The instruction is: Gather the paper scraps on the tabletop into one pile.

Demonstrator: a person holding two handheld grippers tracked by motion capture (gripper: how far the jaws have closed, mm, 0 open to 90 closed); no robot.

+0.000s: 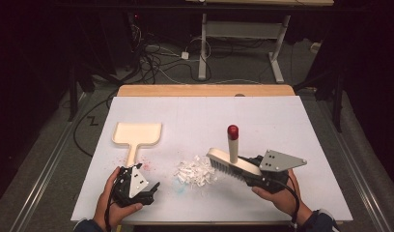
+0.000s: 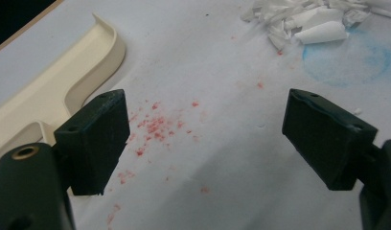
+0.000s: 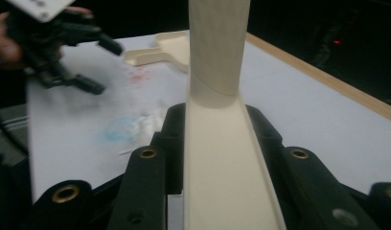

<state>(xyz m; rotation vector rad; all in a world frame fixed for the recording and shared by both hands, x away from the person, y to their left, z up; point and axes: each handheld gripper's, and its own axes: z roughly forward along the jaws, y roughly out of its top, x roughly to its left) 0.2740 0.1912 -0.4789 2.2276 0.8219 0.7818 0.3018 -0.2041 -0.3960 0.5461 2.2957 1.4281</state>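
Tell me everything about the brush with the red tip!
The brush looks like cream plastic, with a long flat head, pale bristles underneath and a handle sticking up that ends in a red cap. The right gripper is shut on its head, holding it beside the heap of white paper scraps, bristles at the heap's edge. Whether the bristles touch the table is hard to tell.

brush (image 1: 232,164): smooth cream plastic | dustpan (image 1: 137,134): glossy cream plastic | scraps (image 1: 197,172): white paper
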